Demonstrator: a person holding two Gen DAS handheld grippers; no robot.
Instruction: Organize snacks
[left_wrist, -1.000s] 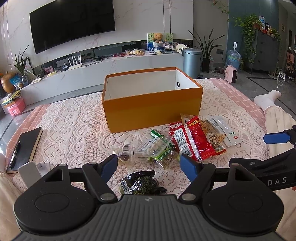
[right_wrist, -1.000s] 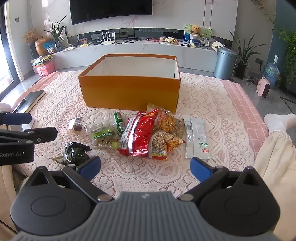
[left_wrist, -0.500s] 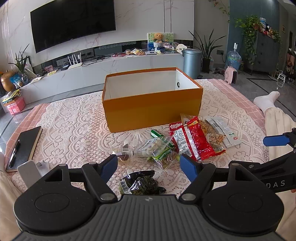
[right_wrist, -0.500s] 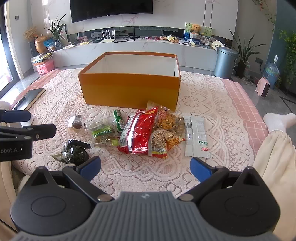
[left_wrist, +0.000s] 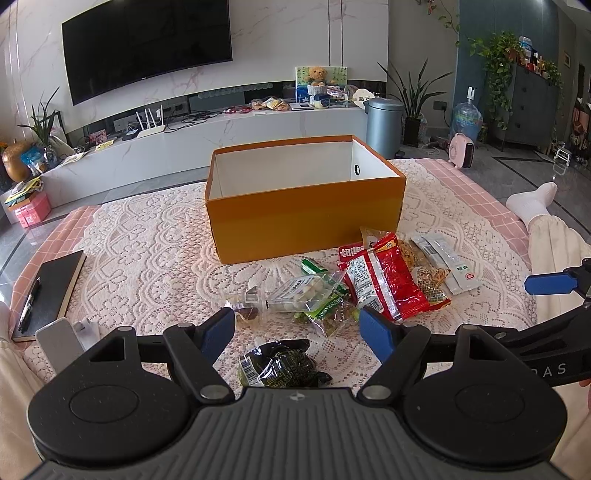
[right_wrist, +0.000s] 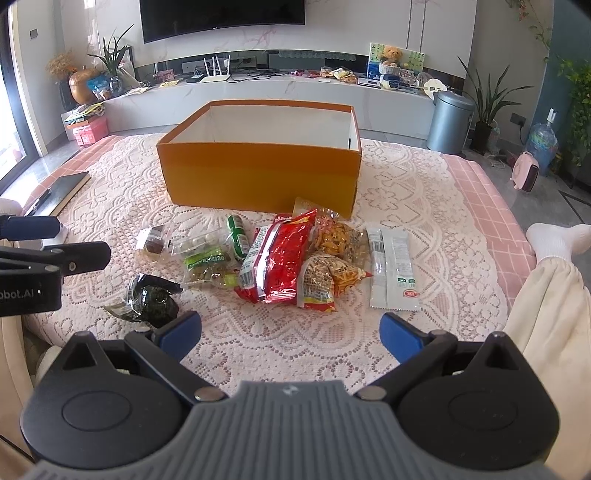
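Open orange cardboard box (right_wrist: 258, 173) sits at 12 o'clock on the pink lace-covered table (right_wrist: 424, 192), apparently empty. Snack pile just in front of it: long red foil bag (right_wrist: 280, 258), white sachet strips (right_wrist: 393, 269) at 2 o'clock, crumpled black packet (left_wrist: 280, 365) nearest. Left gripper (left_wrist: 297, 328) and right gripper (right_wrist: 290, 330) both spread wide, holding nothing. Step: pre-grasp; next, descend on one packet. Only left view shows black notebook with pen (left_wrist: 48, 291) whole.
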